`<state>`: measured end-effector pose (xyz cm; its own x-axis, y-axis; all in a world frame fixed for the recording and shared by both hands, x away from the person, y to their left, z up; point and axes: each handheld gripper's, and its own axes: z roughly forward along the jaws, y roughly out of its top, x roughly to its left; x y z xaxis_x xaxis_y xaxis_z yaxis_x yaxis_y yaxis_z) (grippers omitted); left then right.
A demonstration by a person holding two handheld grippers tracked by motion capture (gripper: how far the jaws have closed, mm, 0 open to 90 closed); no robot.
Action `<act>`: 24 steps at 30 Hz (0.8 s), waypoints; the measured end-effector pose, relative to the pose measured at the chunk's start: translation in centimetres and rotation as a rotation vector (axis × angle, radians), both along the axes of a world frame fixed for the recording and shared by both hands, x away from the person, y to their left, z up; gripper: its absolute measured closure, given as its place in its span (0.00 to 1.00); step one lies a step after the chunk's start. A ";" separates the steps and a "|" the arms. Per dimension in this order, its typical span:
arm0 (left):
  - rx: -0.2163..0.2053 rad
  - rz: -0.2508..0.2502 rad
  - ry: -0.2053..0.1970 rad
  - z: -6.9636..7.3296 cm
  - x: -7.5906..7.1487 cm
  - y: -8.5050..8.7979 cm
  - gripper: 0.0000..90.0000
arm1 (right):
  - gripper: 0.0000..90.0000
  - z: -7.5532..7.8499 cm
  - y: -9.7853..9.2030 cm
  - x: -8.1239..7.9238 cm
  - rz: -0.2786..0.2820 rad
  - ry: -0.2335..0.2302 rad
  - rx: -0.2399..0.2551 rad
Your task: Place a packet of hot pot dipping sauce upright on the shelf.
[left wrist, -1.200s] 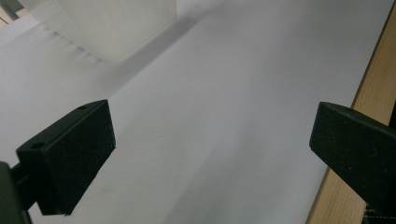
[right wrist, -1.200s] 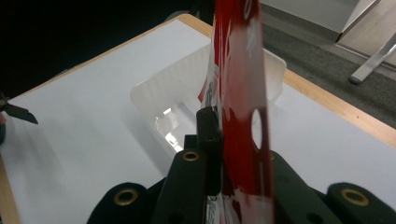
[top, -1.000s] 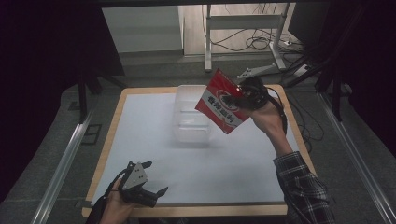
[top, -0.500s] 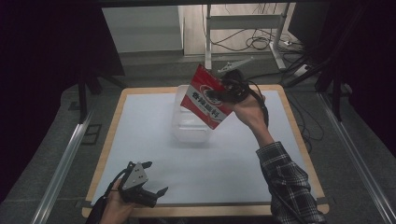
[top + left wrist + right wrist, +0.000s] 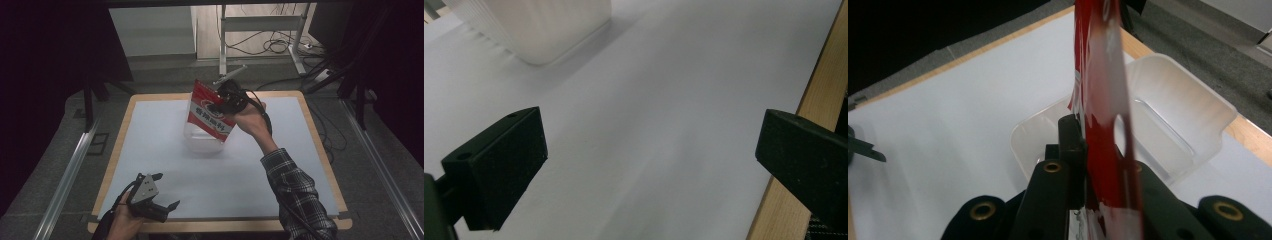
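A red printed pouch (image 5: pixel 208 111) hangs tilted over a clear plastic tub (image 5: pixel 202 143) that stands at the middle back of the white mat (image 5: pixel 155 150). My right gripper (image 5: pixel 223 101) is shut on the pouch near its right edge. In the right gripper view the pouch (image 5: pixel 1102 95) stands edge-on between the jaws of my right gripper (image 5: pixel 1092 147), with the tub (image 5: pixel 1193 117) below it. My left gripper (image 5: pixel 167 190) rests at the near left of the mat, open and with nothing between its jaws. The left gripper view shows my left gripper (image 5: pixel 649 160) wide apart over bare mat, the tub (image 5: pixel 539 25) far ahead.
The mat lies on a wooden board (image 5: pixel 320 150) whose rim shows all round. Behind the table stand a metal frame (image 5: pixel 260 35) and loose cables (image 5: pixel 280 47) on the floor. A metal rail (image 5: pixel 65 175) runs along the left.
My right hand has carried the pouch leftward and slightly down, from right of the tub to over it. The left gripper has stayed put.
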<state>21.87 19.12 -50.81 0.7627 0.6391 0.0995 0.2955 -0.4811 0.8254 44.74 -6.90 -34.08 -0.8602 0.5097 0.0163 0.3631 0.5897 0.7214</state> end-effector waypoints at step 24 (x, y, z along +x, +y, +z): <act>0.009 -0.003 0.003 0.0 -0.1 0.0 0.00 | 0.97 -3.9 4.3 2.3 -0.010 0.049 -0.062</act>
